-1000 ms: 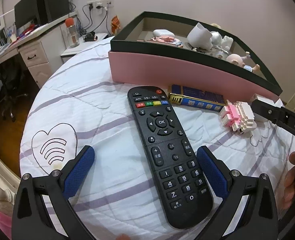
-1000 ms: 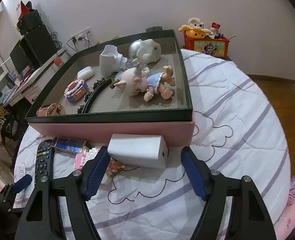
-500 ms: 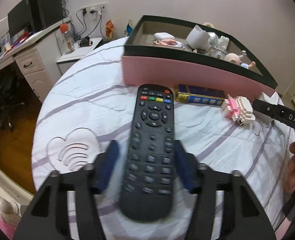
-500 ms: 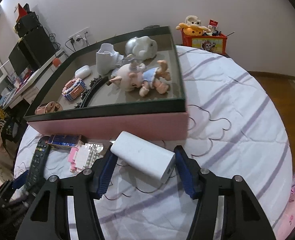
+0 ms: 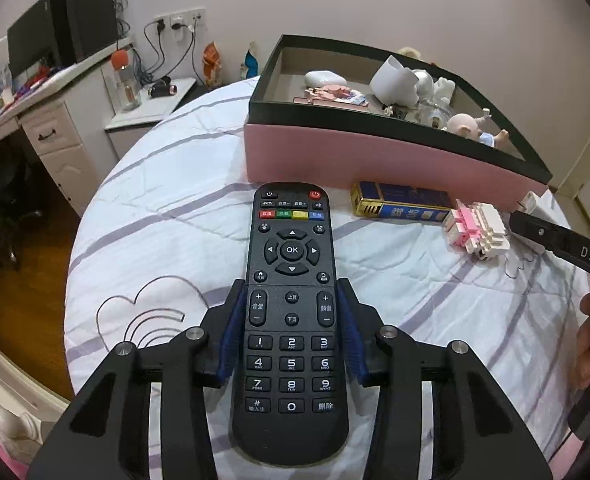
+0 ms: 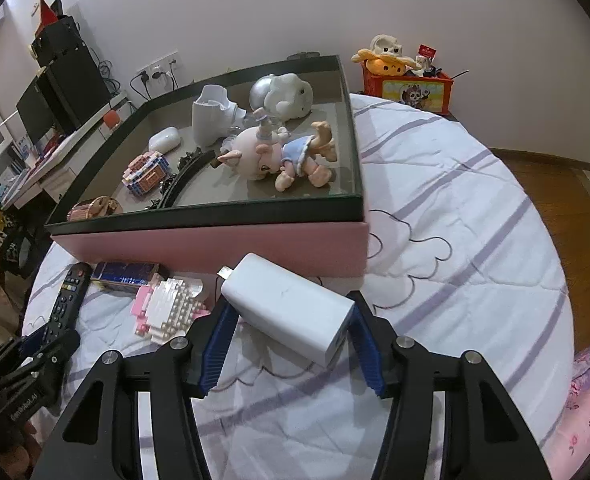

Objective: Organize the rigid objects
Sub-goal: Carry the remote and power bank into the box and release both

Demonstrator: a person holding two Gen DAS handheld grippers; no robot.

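My left gripper (image 5: 291, 312) is shut on a black remote control (image 5: 291, 320), its blue pads pressed to both long sides; the remote also shows in the right wrist view (image 6: 66, 300). My right gripper (image 6: 291, 312) is shut on a white power bank (image 6: 291, 312) that lies skewed between the pads. A blue and gold box (image 5: 401, 204) and a pink and white brick model (image 5: 477, 230) lie on the bed in front of the pink storage box (image 5: 375, 160). The storage box (image 6: 215, 242) holds a doll (image 6: 279, 156), a white cup (image 6: 211, 120) and several small toys.
The bed cover is white with purple stripes (image 6: 455, 240). A desk with monitors (image 5: 47, 80) stands to the left. A red toy box (image 6: 407, 86) sits at the far wall. Wooden floor (image 6: 555, 184) lies to the right.
Both grippers moved forward and closed: the left on the remote, the right on the power bank, which has turned askew. Both were open a second ago.
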